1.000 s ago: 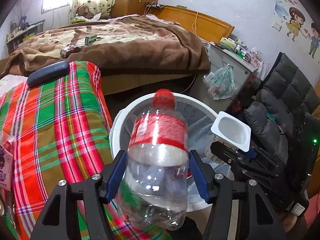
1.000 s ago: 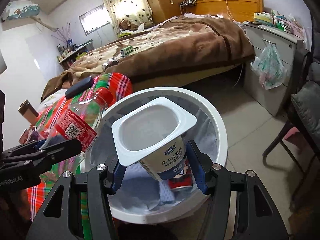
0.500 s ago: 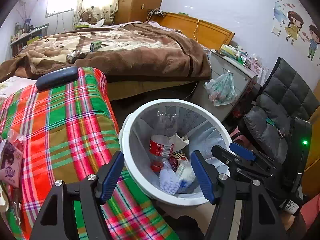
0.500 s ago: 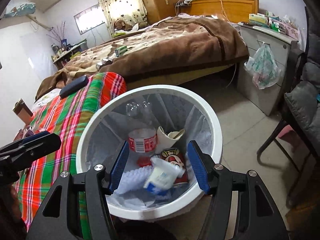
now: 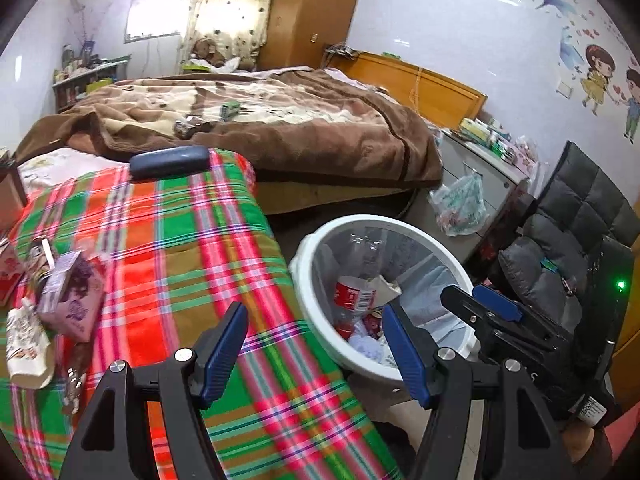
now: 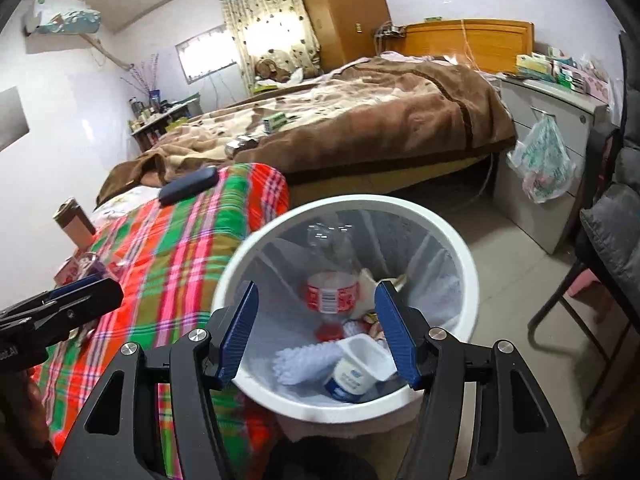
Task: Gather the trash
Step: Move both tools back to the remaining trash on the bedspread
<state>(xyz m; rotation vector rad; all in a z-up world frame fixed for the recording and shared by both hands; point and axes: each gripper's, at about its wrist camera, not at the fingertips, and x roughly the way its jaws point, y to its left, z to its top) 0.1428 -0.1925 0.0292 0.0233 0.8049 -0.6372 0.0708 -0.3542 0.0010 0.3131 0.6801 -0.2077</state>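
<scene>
A white trash bin (image 6: 472,276) with a clear liner stands on the floor beside the plaid bed; it also shows in the left wrist view (image 5: 460,276). Inside lie a clear bottle with a red label (image 6: 331,280), a white yogurt cup (image 6: 360,364) and other scraps. My right gripper (image 6: 316,320) is open and empty just above the bin's near rim. My left gripper (image 5: 316,340) is open and empty over the plaid cover's edge, left of the bin. More trash, a purple packet (image 5: 76,296) and a white wrapper (image 5: 26,344), lies on the plaid cover at the left.
A plaid bedcover (image 5: 168,248) carries a dark glasses case (image 5: 170,161). A brown-blanketed bed (image 5: 280,136) lies behind. A grey cabinet (image 6: 548,152) with a hanging plastic bag (image 6: 544,160) and a dark chair (image 5: 560,248) stand to the right.
Both grippers opened and dropped the bottle and the yogurt cup into the bin. My left gripper has since swung left over the plaid cover.
</scene>
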